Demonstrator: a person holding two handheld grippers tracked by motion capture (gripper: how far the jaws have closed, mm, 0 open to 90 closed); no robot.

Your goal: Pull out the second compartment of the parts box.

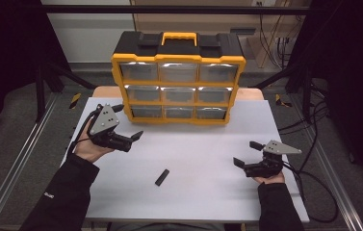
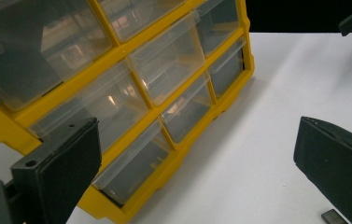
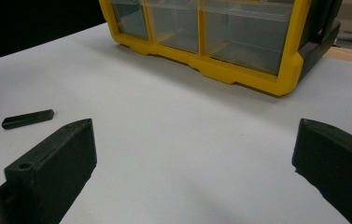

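Observation:
A yellow and black drawer organizer point(image 1: 178, 84) with clear plastic drawers stands upright at the back of the white table point(image 1: 203, 144); its drawers point(image 2: 164, 70) all look closed. A small black bar point(image 1: 162, 177) lies flat on the table in front, between the two hands. My left gripper point(image 1: 127, 122) is open, held just left of the organizer's lower left corner, nothing between its jaws. My right gripper point(image 1: 246, 153) is open low over the table at the right, empty. The black bar point(image 3: 27, 118) lies to the left of that gripper, and the organizer point(image 3: 239, 42) stands beyond.
Black cables point(image 1: 314, 178) trail off the right side of the table. Metal frame rails point(image 1: 20, 159) run along both sides. Bare white table surface lies between the grippers and in front of the organizer.

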